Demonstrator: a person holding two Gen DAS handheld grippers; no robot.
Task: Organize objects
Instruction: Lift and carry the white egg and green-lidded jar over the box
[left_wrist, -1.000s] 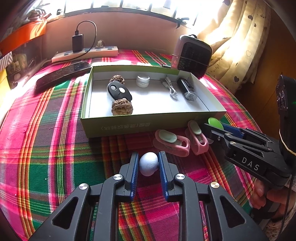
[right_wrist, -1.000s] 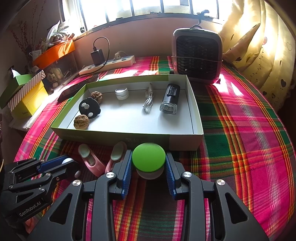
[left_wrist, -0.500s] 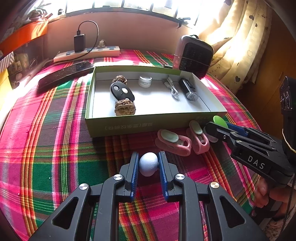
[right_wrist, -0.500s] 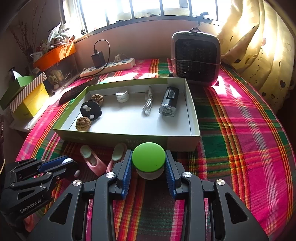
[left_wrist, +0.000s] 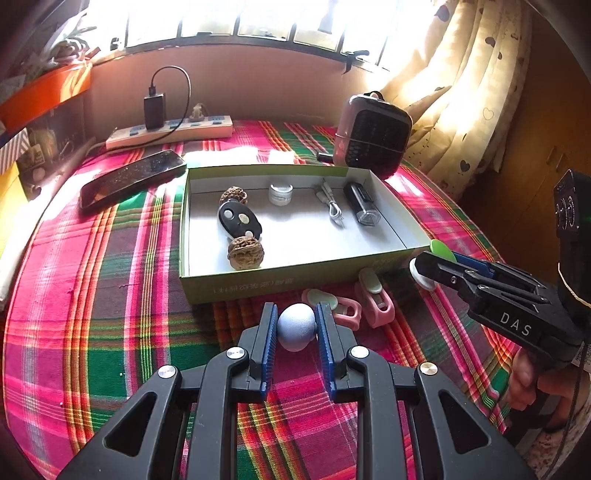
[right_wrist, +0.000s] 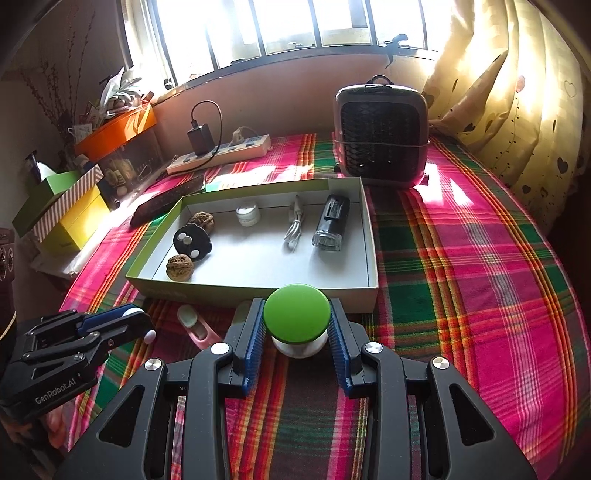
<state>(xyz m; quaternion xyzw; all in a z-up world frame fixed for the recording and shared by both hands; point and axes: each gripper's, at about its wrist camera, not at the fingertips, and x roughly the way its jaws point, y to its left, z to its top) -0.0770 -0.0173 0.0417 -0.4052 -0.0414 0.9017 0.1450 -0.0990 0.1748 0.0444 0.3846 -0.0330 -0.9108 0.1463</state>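
While both loads are clear of the cloth and short of the box, the pale blue egg (left_wrist: 296, 326) sits pinched between the blue pads of the left gripper (left_wrist: 295, 325), and the green-capped jar (right_wrist: 297, 317) is clamped at its cap by the right gripper (right_wrist: 297, 323); neither claw is released. Both hang just in front of the near wall of the shallow green box (left_wrist: 258, 286), whose white floor already carries two walnuts (left_wrist: 245, 253), a black key fob (left_wrist: 239, 220), a small white pot (left_wrist: 280, 193), a coiled white cable (left_wrist: 331, 206) and a black flashlight (left_wrist: 361, 209). Two pink clips (left_wrist: 373, 301) lie on the plaid tablecloth (left_wrist: 110, 295) between the box and the grippers, not yet gathered. The likely step is carrying egg and jar over the wall and setting them down on the bare floor near the front. The risks come from the shapes: the egg is smooth and rounded, held across its middle, so a slight loosening or a knock against the cardboard rim could squirt it out, and once let go on the flat floor it would probably roll into the walnut or fob. The jar is gripped on its curved cap, so it could tip if it meets the wall low. Both grippers are close together, so they could collide. A phone (left_wrist: 131, 177), power strip (left_wrist: 170, 130) and small heater (left_wrist: 373, 138) stand farther off, out of the way.
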